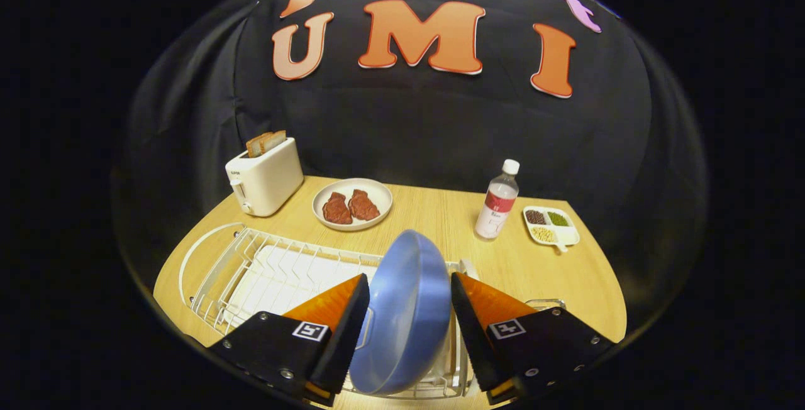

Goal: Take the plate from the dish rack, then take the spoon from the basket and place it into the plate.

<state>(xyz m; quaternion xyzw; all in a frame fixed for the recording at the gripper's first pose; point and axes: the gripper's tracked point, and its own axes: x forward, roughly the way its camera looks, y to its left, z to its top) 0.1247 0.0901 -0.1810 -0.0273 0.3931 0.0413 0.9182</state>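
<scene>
A blue plate [405, 309] stands on edge in the white wire dish rack [251, 259], at the rack's right end. My gripper [409, 328] straddles it. The left finger [333, 328] lies against the plate's left side and the right finger [478, 328] against its right rim, so both pads touch it. The plate's lower edge still sits among the rack wires. Just beyond the right finger a small white rounded piece [467, 266] pokes up by the rack's end; I cannot tell whether it is the spoon. The basket is hidden behind the right finger.
On the wooden table [440, 215] beyond the rack are a white toaster with bread [264, 174], a white plate with two pieces of meat [352, 204], a water bottle [498, 199] and a small divided dish of beans [550, 224].
</scene>
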